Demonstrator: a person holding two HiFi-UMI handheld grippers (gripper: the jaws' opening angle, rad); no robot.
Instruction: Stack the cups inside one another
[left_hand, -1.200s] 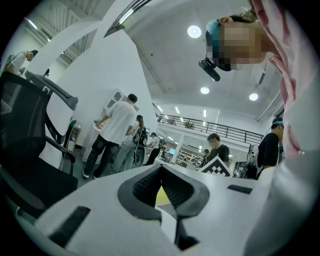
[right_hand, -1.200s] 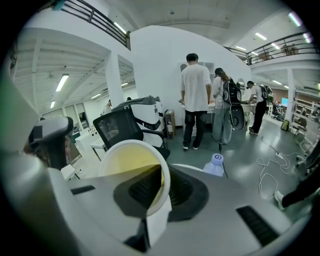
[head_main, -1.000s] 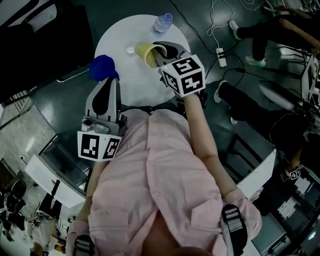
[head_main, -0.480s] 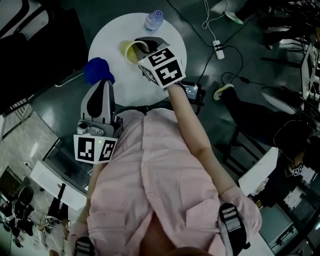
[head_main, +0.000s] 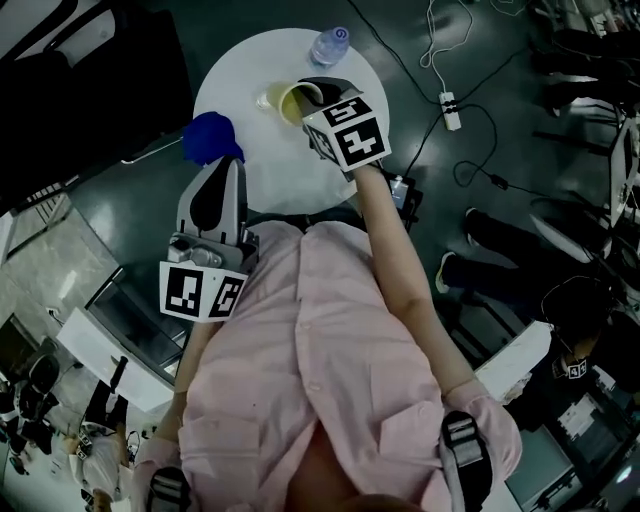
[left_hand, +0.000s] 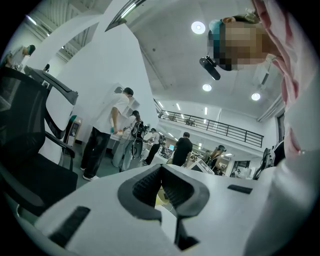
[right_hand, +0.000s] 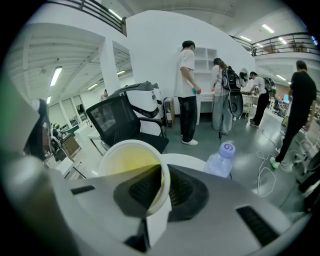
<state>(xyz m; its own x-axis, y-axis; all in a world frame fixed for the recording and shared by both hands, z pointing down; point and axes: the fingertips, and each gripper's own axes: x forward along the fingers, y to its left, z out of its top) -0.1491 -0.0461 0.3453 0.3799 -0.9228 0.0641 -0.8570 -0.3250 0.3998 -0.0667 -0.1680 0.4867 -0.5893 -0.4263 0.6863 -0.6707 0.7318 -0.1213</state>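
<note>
Round white table (head_main: 280, 175) is being shown at the upper middle of the head view, on a dark glossy floor. Cables and a white power strip (head_main: 450, 108) are lying at the upper right. In the right gripper view a big white-walled hall is being picked up behind, with a black office chair (right_hand: 122, 120) and a few people standing.

Writing-wise, only the square markers on both cubes are being seen, plus a mark like a 9 on the cap of the water bottle (right_hand: 220, 160) at the table's top edge.

The yellow cup (head_main: 293, 100) is being held tipped over the table by the right gripper (head_main: 312, 95). That arm is stretched forward, and the jaws are clamped on the cup's wall, one inside, one outside.

The left gripper (head_main: 215, 165) is being held lower in the frame at the table's left edge, jaw tips pressed together. A blue thing (head_main: 212, 138) is being seen right at its tip, though it isn't showing in the left gripper view.
</note>
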